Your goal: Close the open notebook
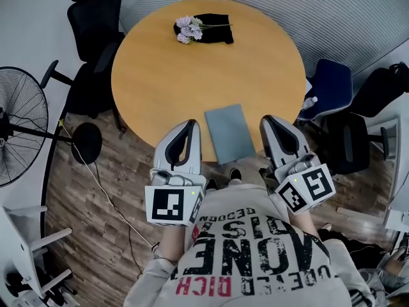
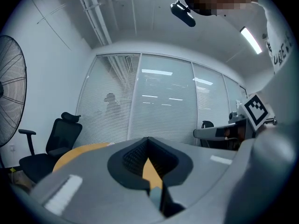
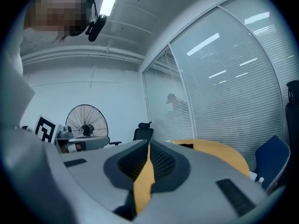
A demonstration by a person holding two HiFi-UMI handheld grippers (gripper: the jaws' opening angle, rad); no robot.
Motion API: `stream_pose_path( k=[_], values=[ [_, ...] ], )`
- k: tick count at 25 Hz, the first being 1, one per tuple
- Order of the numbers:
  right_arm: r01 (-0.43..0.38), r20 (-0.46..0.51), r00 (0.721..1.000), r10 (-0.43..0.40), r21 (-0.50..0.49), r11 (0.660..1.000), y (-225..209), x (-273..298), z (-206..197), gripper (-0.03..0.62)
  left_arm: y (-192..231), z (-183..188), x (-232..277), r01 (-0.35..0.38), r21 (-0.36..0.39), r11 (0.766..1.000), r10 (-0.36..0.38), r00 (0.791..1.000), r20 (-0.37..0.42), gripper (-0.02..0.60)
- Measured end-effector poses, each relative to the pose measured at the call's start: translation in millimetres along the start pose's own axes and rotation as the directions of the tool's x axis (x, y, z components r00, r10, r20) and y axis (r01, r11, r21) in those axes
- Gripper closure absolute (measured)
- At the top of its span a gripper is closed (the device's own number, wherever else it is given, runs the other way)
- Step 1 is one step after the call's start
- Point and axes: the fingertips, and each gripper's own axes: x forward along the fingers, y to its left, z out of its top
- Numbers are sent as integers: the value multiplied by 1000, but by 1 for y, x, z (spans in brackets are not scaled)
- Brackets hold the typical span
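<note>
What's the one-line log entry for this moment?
notebook: closed, flat at near edge of round table | left hand-held gripper: shut, empty | right hand-held gripper: shut, empty | grippers flank notebook

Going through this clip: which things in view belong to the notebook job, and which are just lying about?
Belonging to the job:
- notebook, lying closed near the table's near edge
- left gripper, shut, empty
- right gripper, shut, empty

Just lying about:
- flowers on a black cloth, far side of the table
- fan
- black chair
- blue chair
</note>
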Motion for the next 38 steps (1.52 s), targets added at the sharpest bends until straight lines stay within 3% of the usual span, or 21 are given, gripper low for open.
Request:
stream_pose_path(
  k=[21, 38],
  values=[
    [21, -62, 998, -21, 3, 1000, 41, -8, -24, 574, 5, -25, -29, 69, -49, 996, -71, 997, -39, 571],
    [72, -54, 996, -73, -9, 997, 51, -23, -28, 574, -4, -32, -49, 122, -57, 991, -124, 992, -38, 571]
  ],
)
